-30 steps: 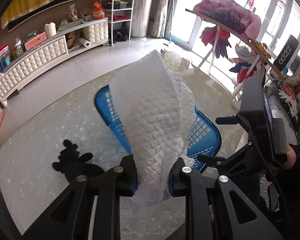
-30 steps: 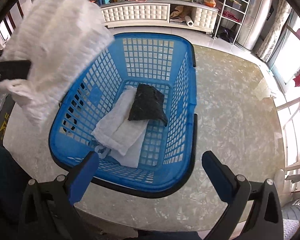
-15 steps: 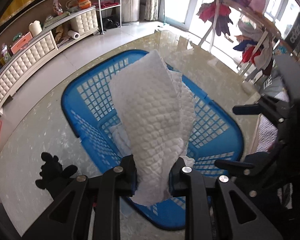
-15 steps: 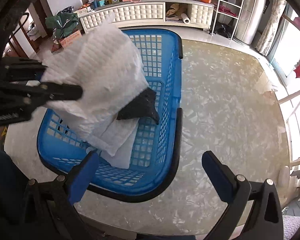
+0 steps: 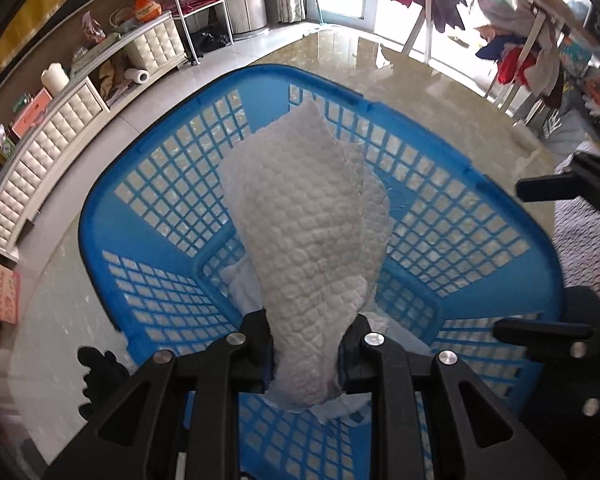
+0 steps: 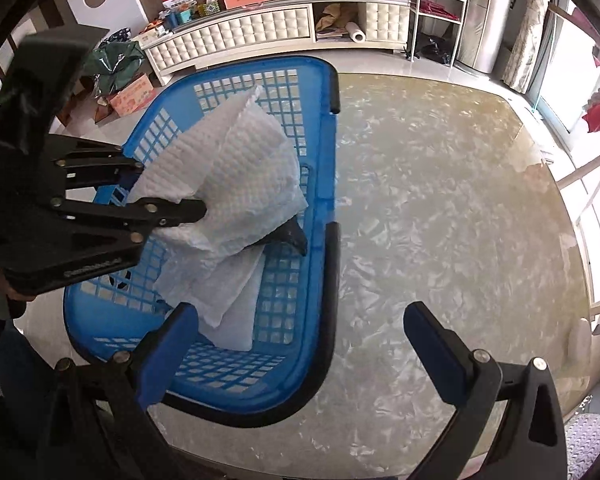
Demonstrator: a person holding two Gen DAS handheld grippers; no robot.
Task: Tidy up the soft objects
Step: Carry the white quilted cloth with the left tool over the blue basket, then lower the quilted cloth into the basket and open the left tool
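My left gripper [image 5: 306, 350] is shut on a white quilted cloth [image 5: 312, 240] and holds it inside the blue basket [image 5: 148, 184]. In the right wrist view the same cloth [image 6: 236, 176] hangs from the left gripper [image 6: 196, 210] over a folded white cloth [image 6: 224, 292] and a dark cloth [image 6: 294, 236] lying in the basket [image 6: 320, 160]. My right gripper [image 6: 300, 344] is open and empty, above the basket's near right edge. A black glove [image 5: 100, 372] lies on the table left of the basket.
The basket stands on a glossy marble table [image 6: 460, 208]. A white cabinet [image 6: 260, 28] with clutter lines the far wall. A drying rack with clothes [image 5: 520, 48] stands at the right by the windows.
My left gripper has carried the quilted cloth forward and down into the basket. The right gripper has shifted right, so the basket sits further left in its view.
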